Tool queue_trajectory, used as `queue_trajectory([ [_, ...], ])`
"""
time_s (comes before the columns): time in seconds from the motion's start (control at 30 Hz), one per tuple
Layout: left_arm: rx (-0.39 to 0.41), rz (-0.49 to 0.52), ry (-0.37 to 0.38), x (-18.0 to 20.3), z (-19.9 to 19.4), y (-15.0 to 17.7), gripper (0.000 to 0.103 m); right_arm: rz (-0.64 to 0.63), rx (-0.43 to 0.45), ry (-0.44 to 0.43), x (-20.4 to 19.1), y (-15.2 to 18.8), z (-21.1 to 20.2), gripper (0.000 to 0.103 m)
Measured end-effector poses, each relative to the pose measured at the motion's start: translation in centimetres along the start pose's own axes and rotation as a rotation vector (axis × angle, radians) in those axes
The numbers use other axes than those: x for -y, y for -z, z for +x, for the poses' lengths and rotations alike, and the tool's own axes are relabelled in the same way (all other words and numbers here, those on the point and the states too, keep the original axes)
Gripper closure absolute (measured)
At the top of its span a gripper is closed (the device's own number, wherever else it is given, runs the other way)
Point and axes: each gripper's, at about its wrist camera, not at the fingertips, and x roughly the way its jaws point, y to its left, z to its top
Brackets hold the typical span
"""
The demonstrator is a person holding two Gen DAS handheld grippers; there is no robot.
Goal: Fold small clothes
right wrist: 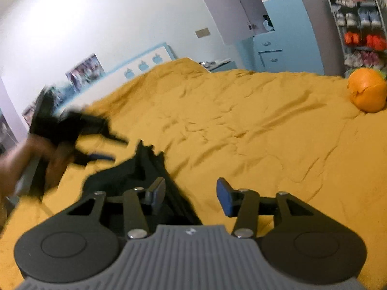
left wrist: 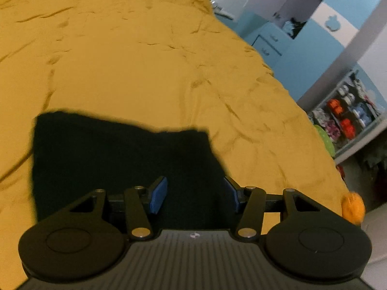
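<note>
A black garment (left wrist: 108, 157) lies flat on the mustard-yellow bedspread (left wrist: 145, 60), with a notched far edge. My left gripper (left wrist: 196, 193) hovers over its near right part, blue pads apart and nothing between them. In the right wrist view the same garment (right wrist: 135, 171) lies rumpled, one corner poking up. My right gripper (right wrist: 189, 193) stands open at its right edge; the left finger is over the cloth and the right finger over bare bedspread (right wrist: 241, 120). The blurred left gripper (right wrist: 108, 148), held in a hand (right wrist: 21, 154), shows at the far left, open.
An orange round object (right wrist: 367, 91) rests on the bed's right side and shows at the bed edge (left wrist: 353, 207). Beyond the bed stand blue drawers (left wrist: 268, 43) and a shelf of shoes (left wrist: 346, 113). A white and blue wall (right wrist: 96, 24) runs behind.
</note>
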Motion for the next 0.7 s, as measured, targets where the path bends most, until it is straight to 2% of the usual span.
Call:
queue_trajectory([
  [0.1,0.038,-0.062,0.068,-2.2,-4.7,5.1,0.041,-0.063,0.000,0.026,-0.7,0.0,-0.2,0.059],
  [0.17,0.055,-0.136,0.119,-3.9,-7.6,8.9,0.041,-0.096,0.003,0.009,-1.3,-0.7,0.0,0.059],
  [0.27,0.082,-0.199,0.160,-5.4,-10.5,13.2,0.041,-0.150,0.008,-0.084,-2.2,-2.5,1.9,0.058],
  [0.4,0.124,-0.180,0.165,-5.7,-11.6,16.8,0.041,-0.299,0.081,-0.241,-3.3,-5.1,7.2,0.058],
  [0.43,0.132,-0.177,0.165,-5.6,-11.2,17.1,0.041,-0.313,0.049,-0.272,-3.5,-6.0,9.2,0.058],
  [0.5,0.136,-0.184,0.171,-6.0,-10.5,18.2,0.040,-0.286,-0.059,-0.283,-4.1,-7.5,13.2,0.058],
  [0.57,0.133,-0.218,0.181,-6.8,-9.6,18.8,0.040,-0.285,-0.128,-0.292,-4.9,-8.4,16.3,0.059],
  [0.7,0.127,-0.277,0.221,-7.7,-8.6,19.9,0.040,-0.438,-0.210,-0.277,-7.7,-8.3,20.7,0.055],
])
